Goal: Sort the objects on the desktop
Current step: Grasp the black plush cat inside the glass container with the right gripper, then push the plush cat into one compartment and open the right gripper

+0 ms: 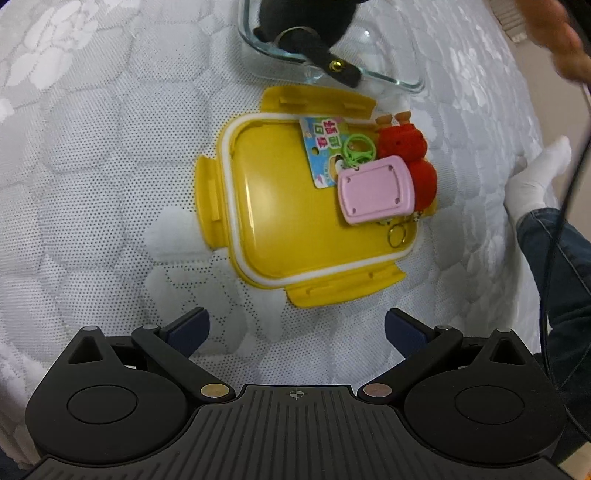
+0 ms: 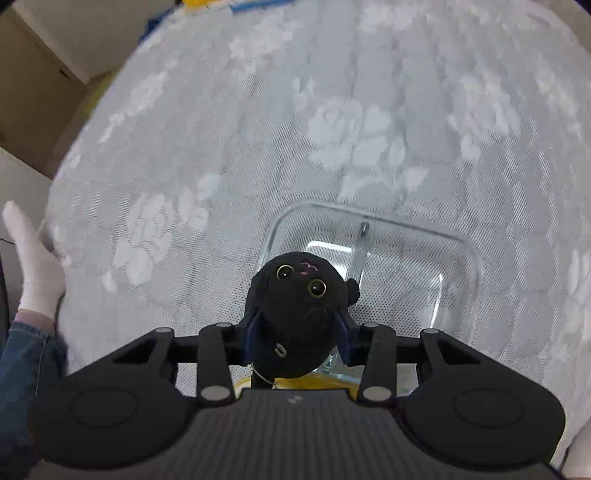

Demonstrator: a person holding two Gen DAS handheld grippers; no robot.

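Note:
My right gripper (image 2: 297, 332) is shut on a black plush cat (image 2: 295, 306) and holds it at the near rim of a clear glass container (image 2: 458, 243). In the left wrist view the black plush (image 1: 306, 26) shows over the same glass container (image 1: 391, 77) at the top. My left gripper (image 1: 295, 328) is open and empty, hovering short of a yellow lid (image 1: 288, 218) lying on the white mattress. On the lid's right side lie a pink case (image 1: 373, 190), a red plush (image 1: 406, 147), a green clip (image 1: 356, 149) and a printed card (image 1: 321, 136).
A metal key ring (image 1: 397, 236) lies by the pink case. A white-socked foot (image 1: 532, 177) and a jeans leg (image 1: 561, 266) rest at the mattress's right edge. A black cable (image 1: 565, 184) hangs on the right. The mattress edge (image 2: 62, 177) drops off at left.

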